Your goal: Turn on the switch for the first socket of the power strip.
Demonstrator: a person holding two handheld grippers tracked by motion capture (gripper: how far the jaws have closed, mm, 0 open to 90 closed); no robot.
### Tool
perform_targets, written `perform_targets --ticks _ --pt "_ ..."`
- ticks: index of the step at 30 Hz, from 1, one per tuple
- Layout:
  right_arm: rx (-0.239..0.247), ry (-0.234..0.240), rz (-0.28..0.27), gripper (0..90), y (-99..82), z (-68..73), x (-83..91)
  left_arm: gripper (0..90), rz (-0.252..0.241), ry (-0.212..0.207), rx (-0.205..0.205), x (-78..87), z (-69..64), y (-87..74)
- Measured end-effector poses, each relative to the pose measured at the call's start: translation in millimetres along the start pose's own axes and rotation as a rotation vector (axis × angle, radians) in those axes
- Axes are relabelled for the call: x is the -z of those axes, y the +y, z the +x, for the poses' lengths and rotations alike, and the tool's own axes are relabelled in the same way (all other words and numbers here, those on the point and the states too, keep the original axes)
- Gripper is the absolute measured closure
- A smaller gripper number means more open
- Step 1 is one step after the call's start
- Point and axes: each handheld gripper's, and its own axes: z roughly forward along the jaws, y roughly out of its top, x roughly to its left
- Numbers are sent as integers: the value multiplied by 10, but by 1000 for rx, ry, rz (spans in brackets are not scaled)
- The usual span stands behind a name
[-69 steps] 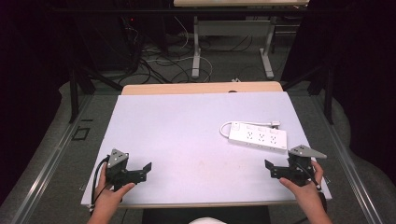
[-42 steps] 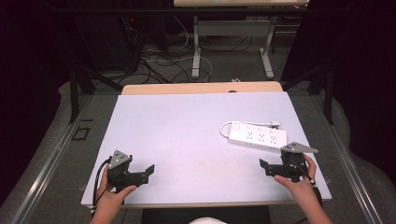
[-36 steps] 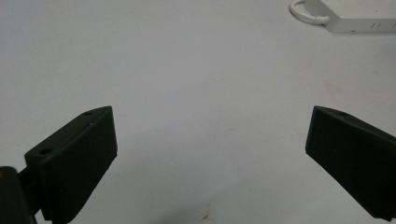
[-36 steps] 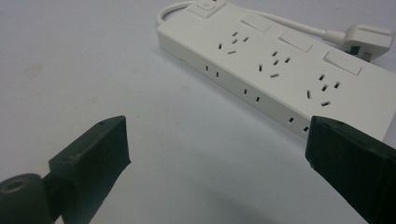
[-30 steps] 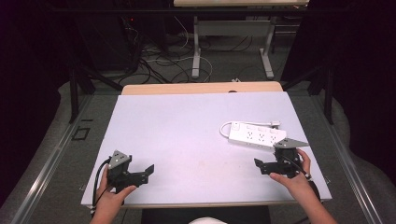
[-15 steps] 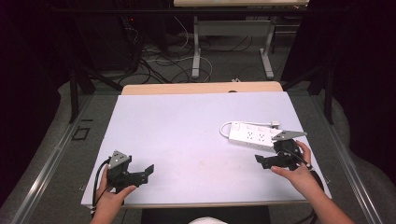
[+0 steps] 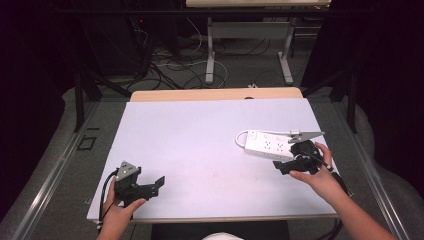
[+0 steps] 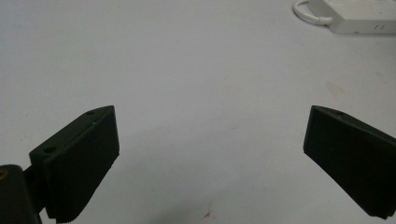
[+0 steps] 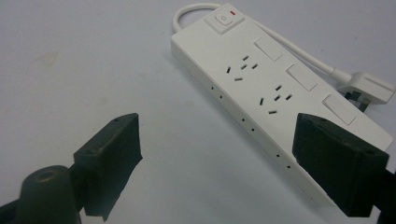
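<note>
Two claws are mine, both spread wide and holding nothing. My right claw [image 9: 217,154] view shows the power strip [image 9: 280,98] with its red-marked switch and plug; overhead these blur. Since earlier, my right claw has moved forward to the strip; my left claw [image 7: 150,185] stayed. The worktop [image 7: 200,135] is pale; cables, perhaps, litter the dark floor beyond.

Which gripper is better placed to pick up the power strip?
Right. The right gripper is open right beside the power strip, one jaw overlapping its end. The left gripper sits open at the table's far corner.
</note>
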Motion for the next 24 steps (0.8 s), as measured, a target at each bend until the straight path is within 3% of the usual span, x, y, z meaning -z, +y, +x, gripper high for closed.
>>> perform_targets --ticks 10,24 --pt "53 8 38 152 160 -6 -12 39 1 0 -2 0 -2 0" --pt "52 -10 62 178 384 -65 -77 46 3 0 -3 -6 -4 -1"
